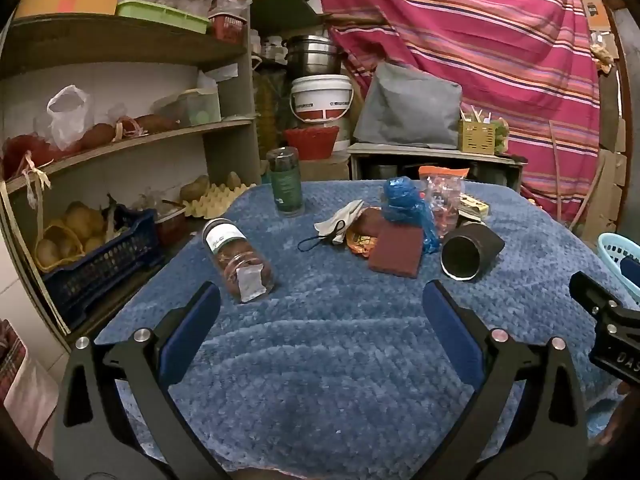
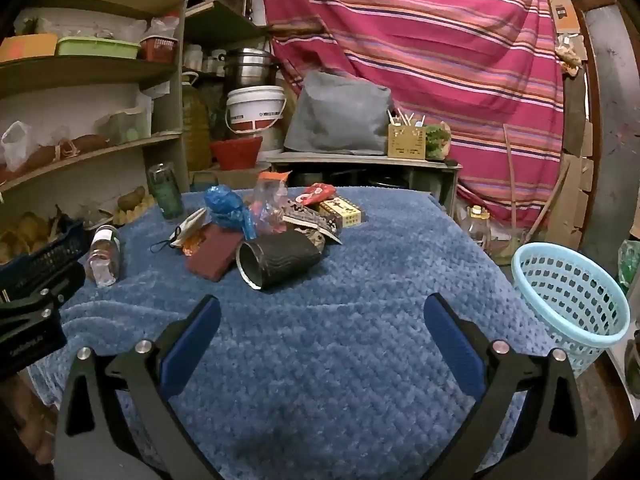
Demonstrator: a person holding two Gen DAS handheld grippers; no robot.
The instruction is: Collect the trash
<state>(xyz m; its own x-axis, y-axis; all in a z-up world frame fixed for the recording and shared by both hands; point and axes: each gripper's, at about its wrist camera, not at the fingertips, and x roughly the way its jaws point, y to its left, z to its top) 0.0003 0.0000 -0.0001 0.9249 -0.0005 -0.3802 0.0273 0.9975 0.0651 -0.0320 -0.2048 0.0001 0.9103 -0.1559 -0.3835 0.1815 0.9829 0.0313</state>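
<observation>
The left gripper (image 1: pixel 320 304) and the right gripper (image 2: pixel 322 314) both hover over the near part of the blue-blanketed table (image 2: pixel 360 360), jaws spread fully wide with nothing between the blue pads (image 1: pixel 452 328). The trash lies in a cluster toward the far middle of the table. A black cylindrical cup (image 2: pixel 280 260) lies on its side, long axis roughly left to right, open mouth facing the near left. Touching it on the left is a flat maroon pad (image 2: pixel 212 256). Behind these lie a crumpled blue plastic bag (image 2: pixel 228 208), a clear snack bag (image 2: pixel 268 204) and a small yellow carton (image 2: pixel 344 210). A clear jar (image 1: pixel 238 256) lies on its side at the left, cap pointing away. A green-labelled jar (image 1: pixel 285 182) stands upright at the far left edge. A light-blue perforated basket (image 2: pixel 572 292) stands off the table's right side.
</observation>
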